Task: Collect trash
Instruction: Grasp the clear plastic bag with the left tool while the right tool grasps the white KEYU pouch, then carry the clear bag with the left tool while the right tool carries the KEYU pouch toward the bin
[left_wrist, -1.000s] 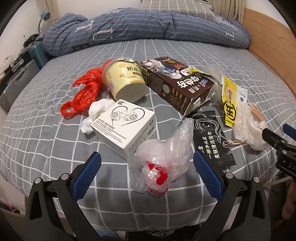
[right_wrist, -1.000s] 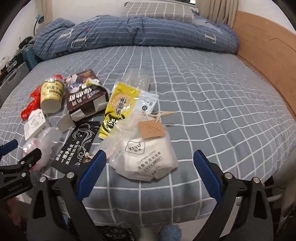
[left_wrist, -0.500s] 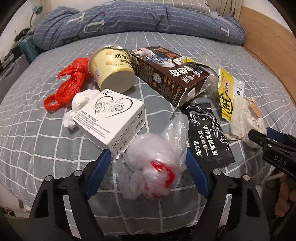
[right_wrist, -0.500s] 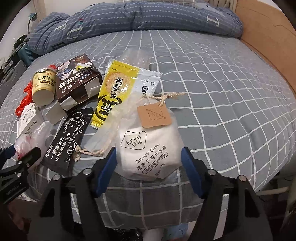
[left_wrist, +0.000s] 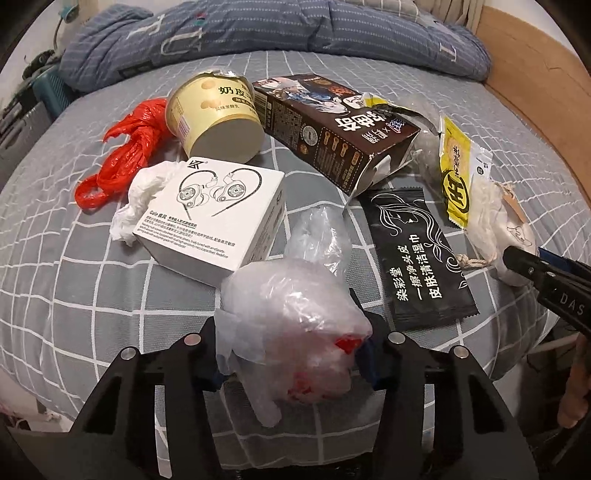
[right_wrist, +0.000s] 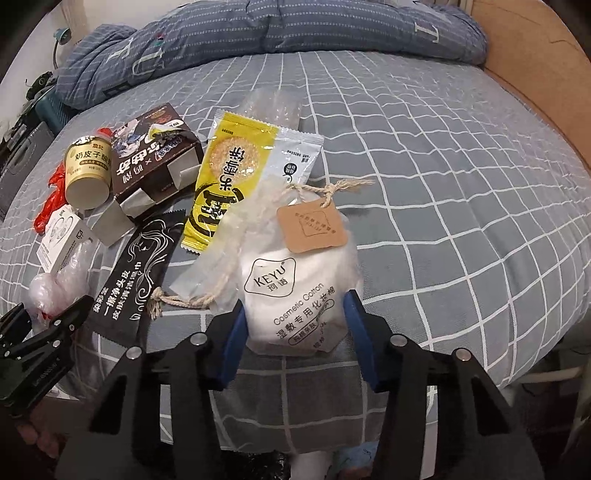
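Left claw (left_wrist: 291, 354) closing around plastic wad (left_wrist: 291, 328); right claw (right_wrist: 295, 328) (also closing) flanks cotton-pad bag (right_wrist: 295, 295).

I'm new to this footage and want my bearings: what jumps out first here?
A heap of trash on a grey checked bed. Nearest, the left claw is closing around a crumpled clear bag, and the right claw is closing around a white cotton-pad pouch at the bed's near edge. Behind lie a brown carton, a yellow tub on its side and a red bag.
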